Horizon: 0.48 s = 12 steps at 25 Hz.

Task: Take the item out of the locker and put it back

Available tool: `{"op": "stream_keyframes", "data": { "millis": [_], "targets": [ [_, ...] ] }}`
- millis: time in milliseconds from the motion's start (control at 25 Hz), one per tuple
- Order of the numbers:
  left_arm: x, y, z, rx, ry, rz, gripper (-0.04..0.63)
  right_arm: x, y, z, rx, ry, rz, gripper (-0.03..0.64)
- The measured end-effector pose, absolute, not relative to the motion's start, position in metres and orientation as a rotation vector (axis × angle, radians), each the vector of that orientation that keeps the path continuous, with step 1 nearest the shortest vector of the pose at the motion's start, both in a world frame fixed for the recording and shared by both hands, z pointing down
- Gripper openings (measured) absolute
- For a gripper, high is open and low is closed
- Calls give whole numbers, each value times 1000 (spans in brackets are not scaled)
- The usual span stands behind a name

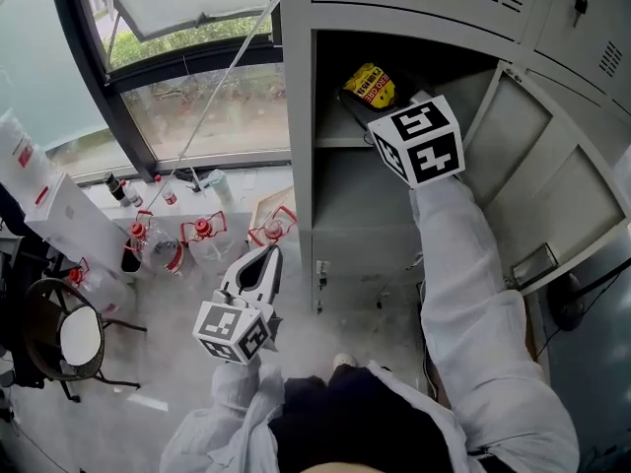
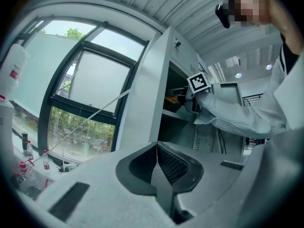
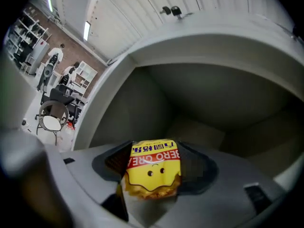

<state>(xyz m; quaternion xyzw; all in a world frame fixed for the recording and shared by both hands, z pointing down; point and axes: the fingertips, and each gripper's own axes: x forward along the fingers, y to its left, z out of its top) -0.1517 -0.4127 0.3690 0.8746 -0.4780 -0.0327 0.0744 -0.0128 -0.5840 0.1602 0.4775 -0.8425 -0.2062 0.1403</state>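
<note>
A yellow snack packet [image 3: 153,169] with red print sits clamped between the pads of my right gripper [image 3: 154,167]. In the head view the same snack packet [image 1: 370,86] shows just inside the upper compartment of the grey locker [image 1: 296,116], ahead of the right gripper's marker cube [image 1: 419,143]. My left gripper [image 2: 156,163] is shut with nothing in it and hangs low at the left gripper's place [image 1: 264,262] in front of the locker, pointing toward it. The left gripper view also catches the right arm [image 2: 237,113] reaching into the locker.
The locker door [image 1: 552,175] stands open at the right. A shelf [image 1: 340,142] splits the compartment. A window [image 1: 187,77] is at the left, with bottles and red-capped flasks [image 1: 202,230] on the floor below it and a round stool [image 1: 79,335] nearby.
</note>
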Motion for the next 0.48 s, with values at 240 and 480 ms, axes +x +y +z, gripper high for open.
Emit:
{"op": "stream_keyframes", "data": {
  "millis": [240,480],
  "targets": [
    [-167,-418,368,2596,-1500,-113,11,-30,-630,171,1177,-2430,-543,284],
    [-182,-425,367,2551,-1577,-135,11,-49,-658,193,959,-2340,-586,284]
  ]
}}
